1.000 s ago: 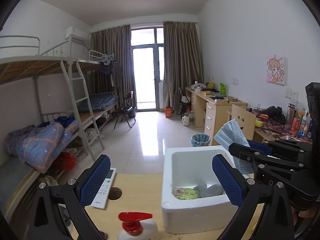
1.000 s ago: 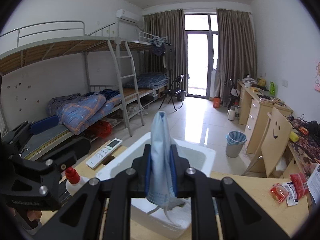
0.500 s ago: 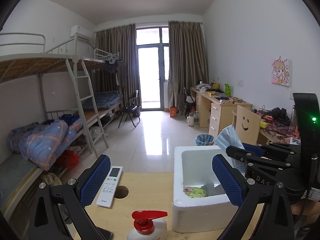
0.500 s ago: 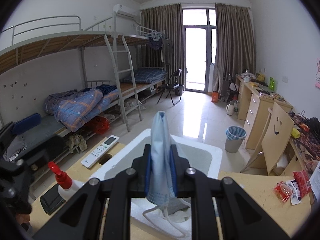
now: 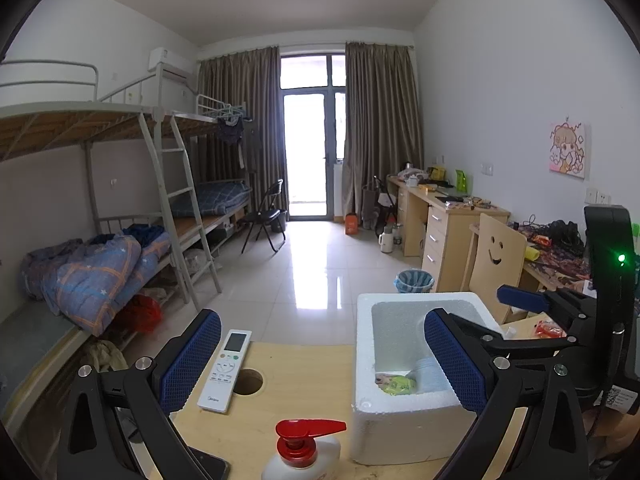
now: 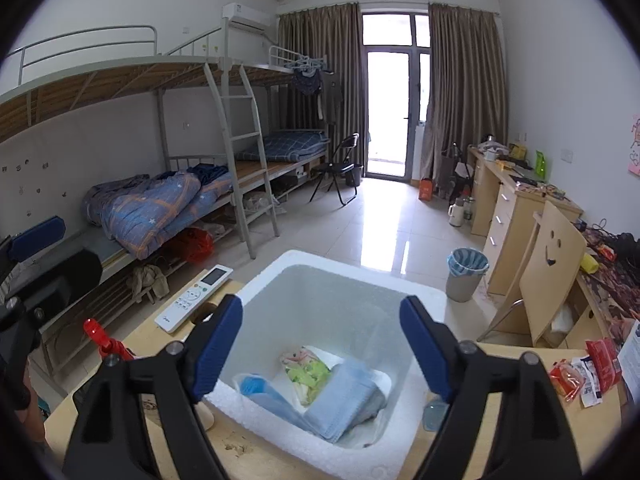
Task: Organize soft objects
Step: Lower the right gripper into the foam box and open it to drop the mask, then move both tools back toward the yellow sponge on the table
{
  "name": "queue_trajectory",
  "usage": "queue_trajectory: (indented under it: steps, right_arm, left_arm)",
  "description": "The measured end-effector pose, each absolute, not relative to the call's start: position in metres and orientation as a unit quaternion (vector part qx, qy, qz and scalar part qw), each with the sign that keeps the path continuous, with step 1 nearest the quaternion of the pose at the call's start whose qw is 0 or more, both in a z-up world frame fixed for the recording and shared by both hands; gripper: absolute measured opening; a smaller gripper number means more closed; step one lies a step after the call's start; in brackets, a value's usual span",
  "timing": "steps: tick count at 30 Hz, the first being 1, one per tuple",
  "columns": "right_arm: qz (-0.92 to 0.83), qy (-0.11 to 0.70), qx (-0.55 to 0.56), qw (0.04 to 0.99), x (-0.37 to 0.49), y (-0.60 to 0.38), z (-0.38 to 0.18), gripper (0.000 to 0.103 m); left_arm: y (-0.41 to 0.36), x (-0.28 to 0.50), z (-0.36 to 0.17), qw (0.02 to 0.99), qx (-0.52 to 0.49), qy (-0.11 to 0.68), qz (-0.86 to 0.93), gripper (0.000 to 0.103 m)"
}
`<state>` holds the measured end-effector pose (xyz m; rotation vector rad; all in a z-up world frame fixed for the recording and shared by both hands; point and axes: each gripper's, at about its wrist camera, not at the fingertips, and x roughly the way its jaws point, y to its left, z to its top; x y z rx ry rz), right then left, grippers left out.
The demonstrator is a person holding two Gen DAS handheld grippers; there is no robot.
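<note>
- Right gripper (image 6: 320, 344) low in the middle of the right wrist view, jaws wide apart after just opening, nothing between the blue pads.
- Hangs over the white foam box (image 6: 348, 280), which sits on the wooden worktop (image 6: 500, 364).
- Blue face mask (image 6: 340, 404) down inside the box, low in the frame, apart from both pads.
- Just beside the mask, up and to the left: a soft green and pink thing (image 6: 306, 372), too crumpled to name.
- Left of the box on the worktop: a white remote (image 6: 194, 298), and farther left the red pump (image 6: 102, 338) of a bottle.
- Far right of the frame: red snack packets (image 6: 580, 372) on the worktop.
- Left gripper (image 5: 320, 360) at the bottom of the left wrist view, jaws wide apart too, holding nothing.
- Between its pads in that view: the remote, a round hole (image 5: 247, 381) in the worktop, and the left wall of the box.
- At the bottom middle there: the bottle with its red pump.
- Inside the box in that view: the green thing and a bit of pale blue, partly hidden by the right-hand pad.
- At the right edge there: the right gripper's black arm, with one blue pad above the far corner of the box.
</note>
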<state>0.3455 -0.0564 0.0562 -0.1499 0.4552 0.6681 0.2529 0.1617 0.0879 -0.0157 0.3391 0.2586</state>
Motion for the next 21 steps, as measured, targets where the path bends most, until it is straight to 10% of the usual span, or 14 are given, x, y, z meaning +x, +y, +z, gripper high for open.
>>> queue_trajectory:
  steps: [21]
  right_arm:
    - [0.303, 0.192, -0.062, 0.931, 0.301, -0.096, 0.09, 0.094]
  left_arm:
    - [0.134, 0.211, 0.108, 0.982, 0.001, 0.146, 0.117, 0.102]
